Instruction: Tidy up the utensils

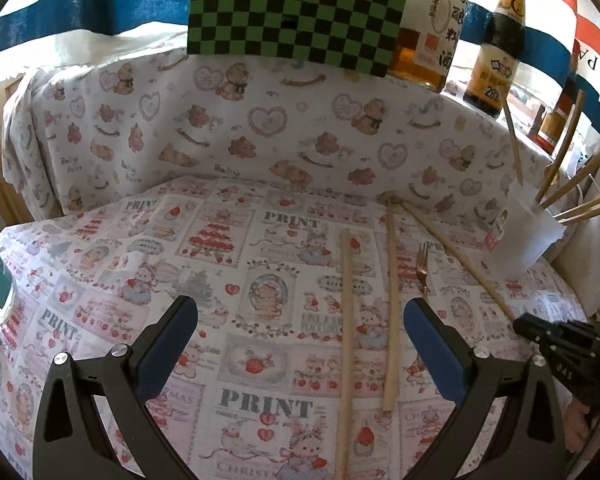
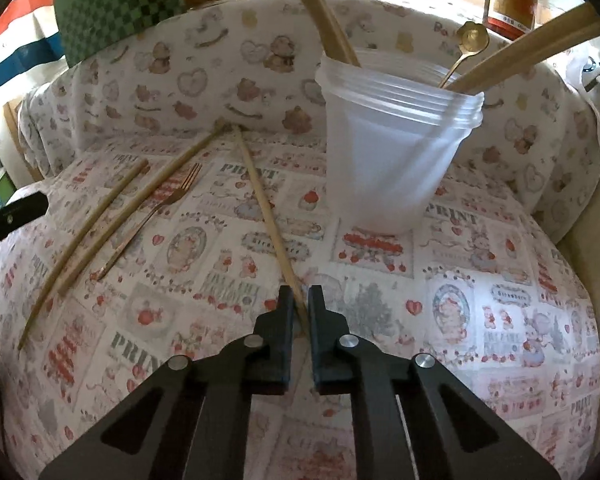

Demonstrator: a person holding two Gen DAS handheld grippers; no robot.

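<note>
Underfoot of everything, a counter (image 2: 480, 300) is seen covered by a white printed cloth with red strawberries, bears and the word PRINT; a second cloth with brown teddy bears and hearts (image 1: 220, 128) is draped up behind it. Against that backdrop a green-and-black chequered board (image 1: 296, 8) and brown glass bottles with printed labels (image 1: 496, 44) are stood, with blue, white and red striped fabric beyond.

A stack of translucent white plastic cups (image 2: 396, 148) is set upright on the cloth, with several pale wooden chopsticks and a gold spoon leaning inside it. Loose on the cloth lie two more pale wooden chopsticks (image 1: 346, 336), side by side, and a slim copper-coloured fork (image 2: 156, 212) beside them.

The right hand-held gripper (image 2: 302, 300) is seen closed upon the near end of one long pale wooden chopstick (image 2: 264, 204), whose far end rests on the cloth near the backdrop. The left hand-held gripper (image 1: 300, 320) is held with its blue-padded fingers wide apart and nothing between them, above the cloth.

The bottle tops are cut off in the right view, and the label at the left edge cannot be read.
</note>
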